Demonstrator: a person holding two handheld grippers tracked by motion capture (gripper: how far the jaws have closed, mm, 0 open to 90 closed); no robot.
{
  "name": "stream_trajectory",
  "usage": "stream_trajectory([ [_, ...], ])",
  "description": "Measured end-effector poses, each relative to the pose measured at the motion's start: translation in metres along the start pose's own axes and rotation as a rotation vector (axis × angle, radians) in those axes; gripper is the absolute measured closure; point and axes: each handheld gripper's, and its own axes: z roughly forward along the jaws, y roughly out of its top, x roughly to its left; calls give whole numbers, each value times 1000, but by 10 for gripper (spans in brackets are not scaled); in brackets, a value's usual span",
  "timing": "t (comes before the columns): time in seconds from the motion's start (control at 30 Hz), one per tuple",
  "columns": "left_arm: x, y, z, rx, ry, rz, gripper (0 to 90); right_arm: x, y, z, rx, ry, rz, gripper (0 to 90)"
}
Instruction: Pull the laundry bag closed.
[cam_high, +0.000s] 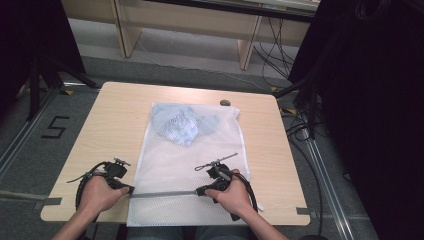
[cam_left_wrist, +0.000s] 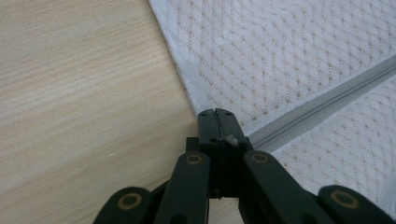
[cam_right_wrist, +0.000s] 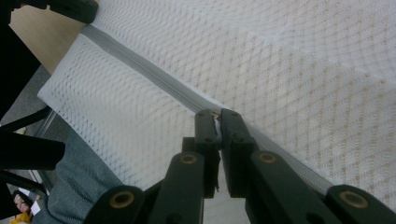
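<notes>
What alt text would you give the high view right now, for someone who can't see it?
A white mesh laundry bag lies flat on a wooden table, light blue clothing showing through its far end. Both grippers pinch the grey zipper near the bag's near end: left gripper at the edge, right gripper further along.

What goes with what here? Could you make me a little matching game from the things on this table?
Things:
1. mesh bag
2. zipper
3. clothes
4. left gripper

Descriptions:
A. grey strip running between the two grippers
B. bluish bundle inside the far end of the bag
C. shut on the zipper's end at the bag's left edge
D. white, lying flat on the wooden table

Pairs: 1-D, 2-A, 3-B, 4-C
</notes>
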Motion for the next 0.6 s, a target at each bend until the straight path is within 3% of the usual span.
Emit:
stream_trajectory([
  [0.07,0,0,0,0,0,-1,900,3,-1,-2,24,-1,54,870],
  [0.17,0,0,0,3,4,-1,900,2,-1,-2,21,-8,53,870],
  [0.23,-3,-1,1,-4,-1,-42,900,2,-1,-3,26,-13,59,870],
  [0.3,-3,-1,1,-5,-1,-42,900,0,-1,-2,11,-6,33,870],
  [0.47,-3,0,1,-2,0,-43,900,1,-2,-5,21,-3,74,870],
  [0.5,-3,0,1,-3,0,-44,900,-2,-2,-5,14,-9,52,870],
  [0.6,-3,-1,1,-4,0,-44,900,-2,-3,-7,19,-9,62,870],
])
